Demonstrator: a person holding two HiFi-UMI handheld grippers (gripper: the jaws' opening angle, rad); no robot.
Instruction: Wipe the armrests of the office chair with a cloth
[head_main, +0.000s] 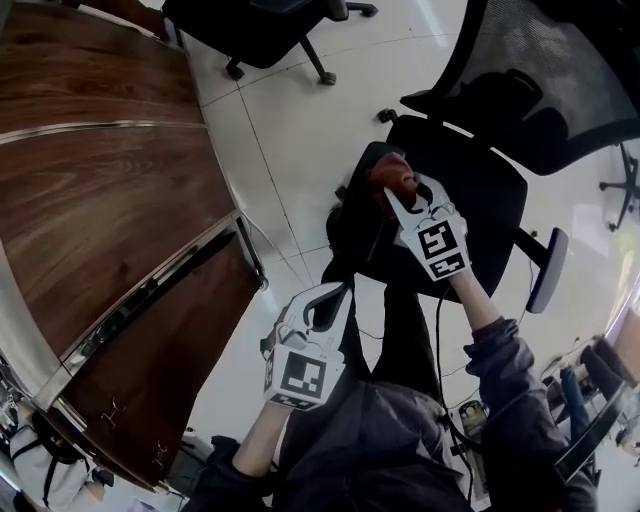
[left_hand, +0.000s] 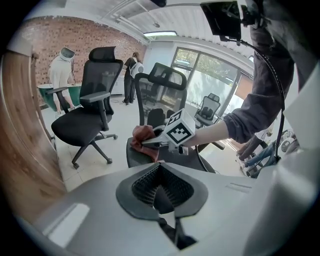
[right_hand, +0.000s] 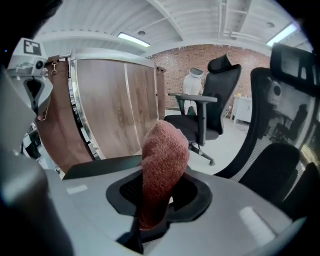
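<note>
The person is holding the right gripper (head_main: 402, 195) out over the office chair (head_main: 470, 200), which is sitting at about 2 o'clock in the head view on the pale tiled floor (head_main: 290, 130). The right gripper's jaws are clamping down on a reddish cloth (right_hand: 162, 165), and in the right gripper view the cloth is bulging up from between the pads and filling the middle of the frame. In the head view the cloth is lying over the top end of the dark armrest (head_main: 360, 225) on the side of the seat nearest the wooden panels (head_main: 100, 200). In the left gripper view it is appearing to rest on that pad, though firm contact is not certain. The chair's other armrest (head_main: 548, 270) is sticking out at 4 o'clock from the seat, well apart from the cloth. The left gripper (head_main: 328, 297) is hanging back at 7 o'clock from the right one, close to the person's body. Its jaws are drawn together with the tips meeting and nothing between them, and it is pointing toward the chair. The wooden panels are filling the 9 o'clock side of the head view. A second black chair (left_hand: 85, 125) is standing at 10 o'clock in the left gripper view, with two people (left_hand: 62, 75) standing behind it by the brick wall (left_hand: 45, 45).
</note>
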